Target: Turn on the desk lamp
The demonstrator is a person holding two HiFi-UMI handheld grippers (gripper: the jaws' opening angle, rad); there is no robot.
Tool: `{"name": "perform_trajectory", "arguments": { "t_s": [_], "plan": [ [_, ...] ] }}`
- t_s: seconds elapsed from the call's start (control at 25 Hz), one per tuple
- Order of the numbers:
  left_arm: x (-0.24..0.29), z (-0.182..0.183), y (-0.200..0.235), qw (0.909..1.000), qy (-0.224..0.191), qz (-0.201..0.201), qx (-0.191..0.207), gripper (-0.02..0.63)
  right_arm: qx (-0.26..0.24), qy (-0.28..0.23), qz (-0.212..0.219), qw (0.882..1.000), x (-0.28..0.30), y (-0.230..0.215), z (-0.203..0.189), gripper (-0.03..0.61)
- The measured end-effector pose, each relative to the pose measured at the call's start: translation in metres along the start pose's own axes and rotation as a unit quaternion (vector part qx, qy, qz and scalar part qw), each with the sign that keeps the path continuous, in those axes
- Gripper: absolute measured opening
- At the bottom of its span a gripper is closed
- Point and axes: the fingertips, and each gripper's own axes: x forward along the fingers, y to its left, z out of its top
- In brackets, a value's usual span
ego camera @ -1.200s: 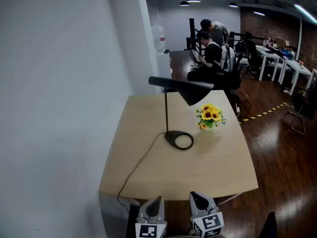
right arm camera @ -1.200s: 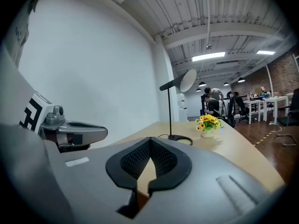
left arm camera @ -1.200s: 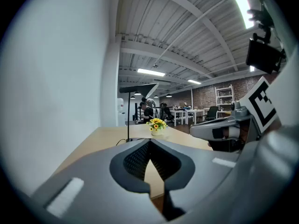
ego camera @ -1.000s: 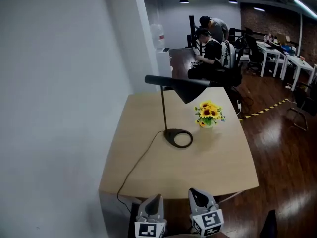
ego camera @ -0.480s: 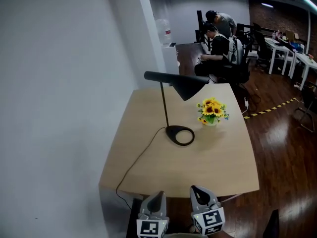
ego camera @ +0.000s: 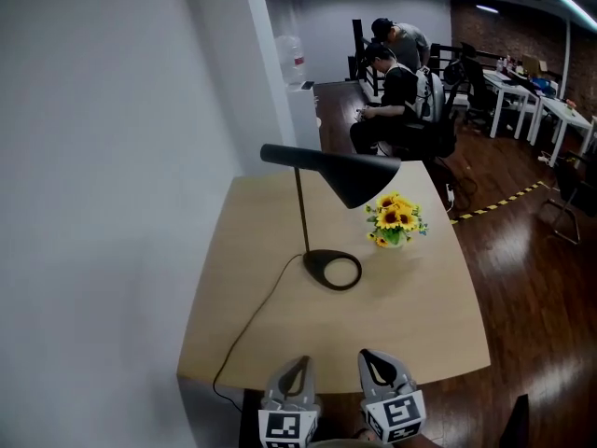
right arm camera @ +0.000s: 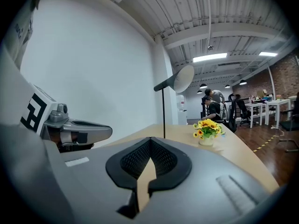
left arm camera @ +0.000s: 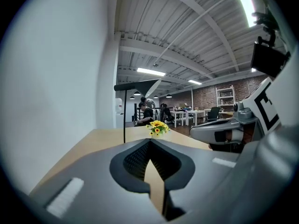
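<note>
Pale table [ego camera: 424,320] bears the desk lamp [ego camera: 347,177] — left gripper [ego camera: 295,370] and right gripper [ego camera: 375,364] at its near edge, jaws together, empty.

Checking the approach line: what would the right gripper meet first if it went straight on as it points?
Probably the desk lamp: its stem stands almost dead ahead of the right gripper. Depth is unclear.

We list one desk lamp [ego camera: 347,177]: black, unlit, upright at mid-table [ego camera: 410,315]. Ring base [ego camera: 333,271], thin stem, cone shade opening toward 3 o'clock, cord [ego camera: 254,317] trailing toward 7 o'clock.
</note>
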Motion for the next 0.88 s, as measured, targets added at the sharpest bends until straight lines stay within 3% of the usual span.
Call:
{"name": "perform_trajectory", "arguments": {
  "t_s": [0.88],
  "plan": [
    [0.111, 0.012, 0.096, 0.9952, 0.003, -0.097, -0.004, -0.006, -0.013, 0.011, -0.091, 0.996, 0.132, -0.018, 0.034, -0.002]
  ]
}}
